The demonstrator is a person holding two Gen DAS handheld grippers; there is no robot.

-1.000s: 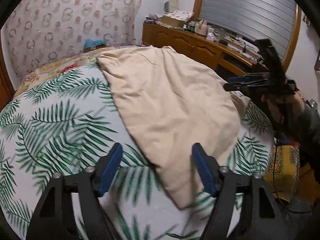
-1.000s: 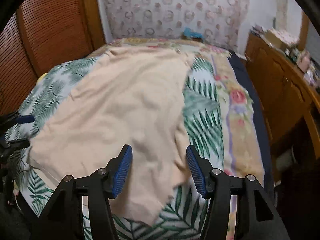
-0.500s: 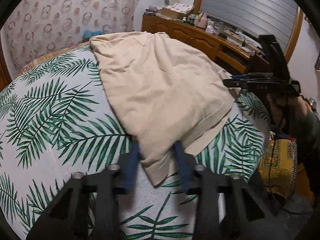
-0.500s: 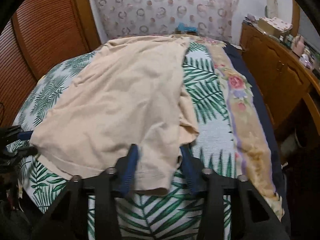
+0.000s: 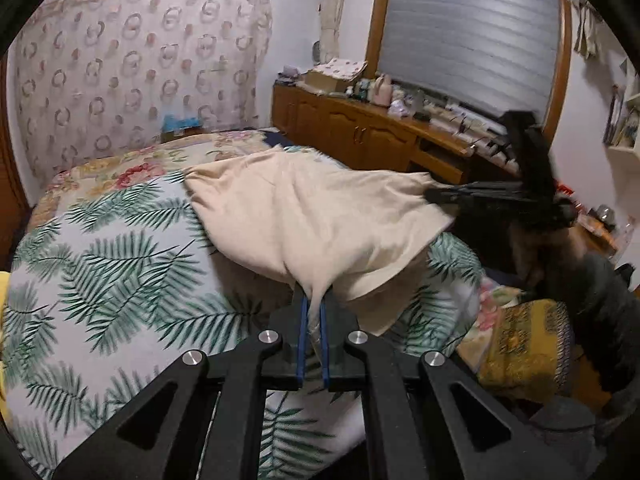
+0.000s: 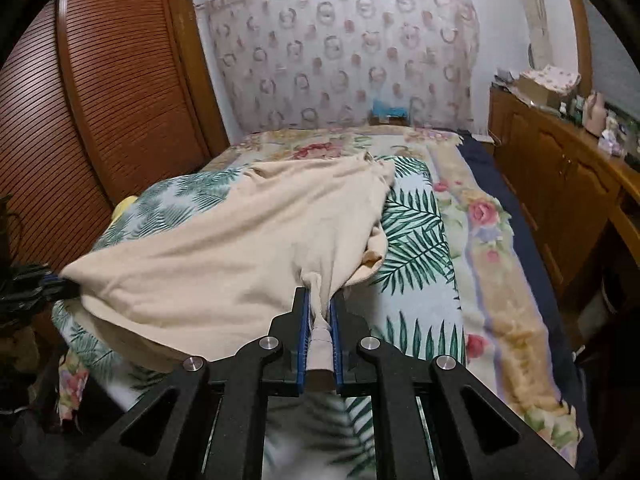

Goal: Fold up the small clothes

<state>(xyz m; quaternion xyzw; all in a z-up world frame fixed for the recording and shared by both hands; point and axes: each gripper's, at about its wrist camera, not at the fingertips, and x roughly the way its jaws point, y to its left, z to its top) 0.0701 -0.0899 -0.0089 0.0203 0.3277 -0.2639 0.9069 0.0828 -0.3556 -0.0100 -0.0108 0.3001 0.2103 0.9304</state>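
Bed (image 6: 420, 264) fills most of the room, spread with a white cover printed in green palm fronds and, along its far and right-hand edges, a band of pink roses on cream. Behind its head hangs a pale curtain (image 6: 340, 52) patterned with rings. A slatted wooden wardrobe (image 6: 100, 92) stands along one side of the bed, and a low wooden cabinet (image 5: 360, 136) cluttered with boxes and bottles runs along the other, beneath a grey shutter (image 5: 468, 28).

On the bed lies the cream garment (image 6: 240, 248), a small plain top or the like. Its far part rests on the cover near the roses, while its near edge is raised off the bed and pulled taut between two held corners, so the cloth sags a little in the middle and casts a shadow beneath.

The left claw (image 5: 314, 312) has just been closing, and its blue pads now pinch a bunched corner of the garment between them. The right claw (image 6: 320, 312) has likewise just been closing and grips the opposite corner, a twist of cloth squeezed tight between its pads. From the left wrist view the right claw appears as a dark blurred shape at the cloth's edge, with the person's sleeve (image 5: 600, 300) below it.
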